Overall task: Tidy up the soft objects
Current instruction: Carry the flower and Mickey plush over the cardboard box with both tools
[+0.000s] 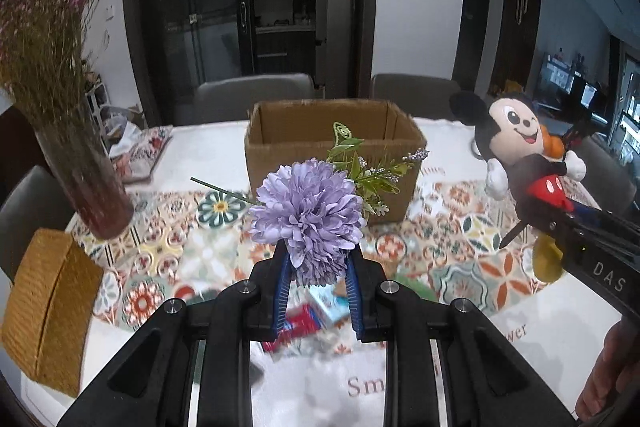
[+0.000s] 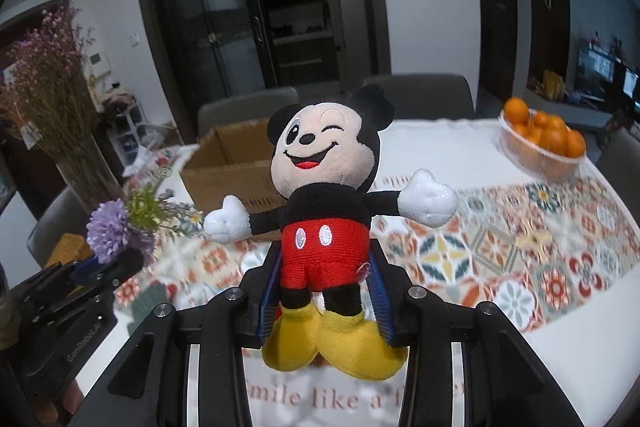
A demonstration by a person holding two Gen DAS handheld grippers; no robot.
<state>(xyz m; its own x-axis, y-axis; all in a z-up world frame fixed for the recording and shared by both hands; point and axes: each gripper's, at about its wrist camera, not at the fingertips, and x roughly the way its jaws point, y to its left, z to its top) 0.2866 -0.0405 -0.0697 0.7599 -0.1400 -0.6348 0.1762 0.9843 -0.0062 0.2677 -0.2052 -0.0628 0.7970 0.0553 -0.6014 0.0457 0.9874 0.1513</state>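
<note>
Both loads held aloft: left gripper jaws pinch the purple flower, right gripper jaws clamp the mouse plush upright at its shorts. Cardboard box sits dead ahead at centre of the left view, upper left of the plush in the right view; left looks nearer.

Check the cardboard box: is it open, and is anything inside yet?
Open: the cardboard box has its top uncovered, and its inner back wall shows bare. Its floor is hidden, so whether anything lies inside cannot be told.

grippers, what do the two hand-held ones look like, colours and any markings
Both are matte black plastic with angular linkage arms and round silver bolt heads. The left hand-held gripper and right hand-held gripper each carry ribbed blue pads on the inner faces of the fingers. Seen from the left wrist view, the right one's body has white lettering reading "DAS". No cables are visible.
</note>
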